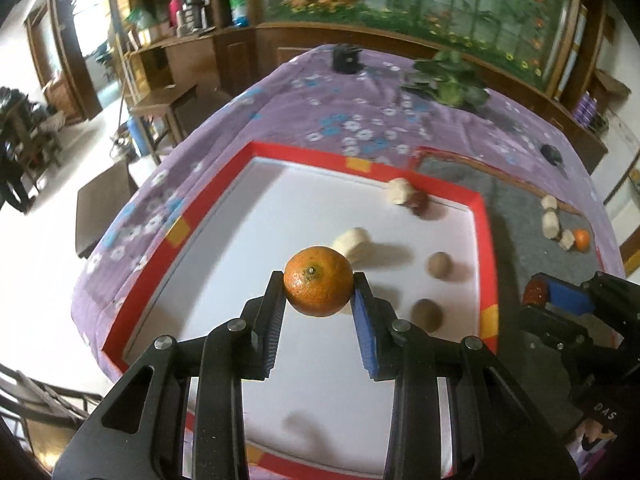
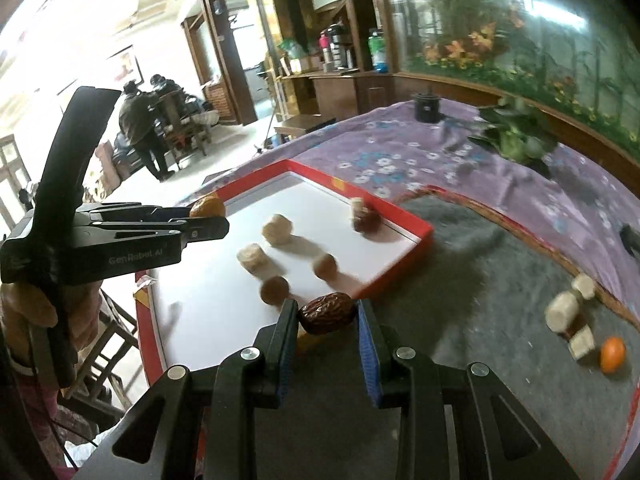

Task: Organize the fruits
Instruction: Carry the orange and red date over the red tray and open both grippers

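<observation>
Clamped in the left gripper (image 1: 319, 280), a tangerine (image 1: 319, 280) hangs over the red-rimmed tray (image 1: 304, 151) and the right gripper (image 2: 327, 313) pinches a date (image 2: 327, 313) near its edge — several fruits already lie inside, while pale pieces (image 2: 561, 312) and another tangerine (image 2: 612, 354) remain on the grey mat (image 2: 500, 280) — roughly midway, I judge.

far fruit pieces (image 2: 570, 312) blurred, green plant (image 1: 448, 80) smeared

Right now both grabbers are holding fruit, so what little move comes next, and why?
Probably lower the left gripper a little and open it. Its orange hangs above a bare white patch of the red-rimmed tray, where other fruit already lies. The right gripper, clamping a date, is only at the tray's edge.
</observation>
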`<state>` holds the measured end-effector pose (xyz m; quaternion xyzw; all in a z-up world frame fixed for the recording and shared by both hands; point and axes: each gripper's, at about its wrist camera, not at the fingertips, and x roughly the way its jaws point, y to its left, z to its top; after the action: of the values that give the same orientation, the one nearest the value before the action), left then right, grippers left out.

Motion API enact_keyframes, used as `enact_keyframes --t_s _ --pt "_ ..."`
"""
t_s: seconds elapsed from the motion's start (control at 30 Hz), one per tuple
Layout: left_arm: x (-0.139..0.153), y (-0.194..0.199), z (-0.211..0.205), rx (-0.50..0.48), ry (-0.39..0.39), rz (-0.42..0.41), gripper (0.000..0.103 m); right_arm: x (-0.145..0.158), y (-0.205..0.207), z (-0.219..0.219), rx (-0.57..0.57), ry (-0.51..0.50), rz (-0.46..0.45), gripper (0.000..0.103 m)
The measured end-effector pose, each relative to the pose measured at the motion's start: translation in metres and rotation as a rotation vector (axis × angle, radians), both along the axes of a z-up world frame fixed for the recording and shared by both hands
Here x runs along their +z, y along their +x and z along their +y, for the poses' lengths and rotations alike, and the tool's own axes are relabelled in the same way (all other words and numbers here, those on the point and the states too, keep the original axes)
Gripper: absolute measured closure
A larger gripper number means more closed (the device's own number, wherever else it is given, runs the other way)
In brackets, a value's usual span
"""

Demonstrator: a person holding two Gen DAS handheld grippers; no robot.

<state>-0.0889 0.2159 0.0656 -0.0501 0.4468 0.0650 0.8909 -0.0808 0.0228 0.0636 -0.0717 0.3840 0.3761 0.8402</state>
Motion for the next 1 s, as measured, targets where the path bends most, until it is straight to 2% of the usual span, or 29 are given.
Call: enact_keyframes --t_s 0.23,0.47,0.73,0.87,0.9,1.0 --pt "-0.015 0.006 0.024 0.043 -0.038 0.036 0.071 -0.007 0.020 0.038 0.050 -0.015 0.040 0.075" --pt "-0.028 0.017 0.025 0.051 -0.053 0.057 0.071 -0.020 0.036 0.070 0.092 -0.045 0.062 0.075" --pt "-0.038 0.022 0.026 0.067 -0.069 0.083 0.071 -0.035 0.051 0.085 0.089 -0.068 0.071 0.075" --pt "-0.039 0.023 0.026 0.080 -0.062 0.091 0.071 -0.039 0.053 0.083 0.097 -0.030 0.114 0.072" --pt "-0.039 0.023 0.025 0.085 -0.053 0.093 0.069 -0.037 0.052 0.081 0.093 -0.029 0.108 0.072" --pt "-0.033 0.021 0.022 0.091 -0.045 0.073 0.053 -0.031 0.047 0.076 0.086 -0.028 0.088 0.072"
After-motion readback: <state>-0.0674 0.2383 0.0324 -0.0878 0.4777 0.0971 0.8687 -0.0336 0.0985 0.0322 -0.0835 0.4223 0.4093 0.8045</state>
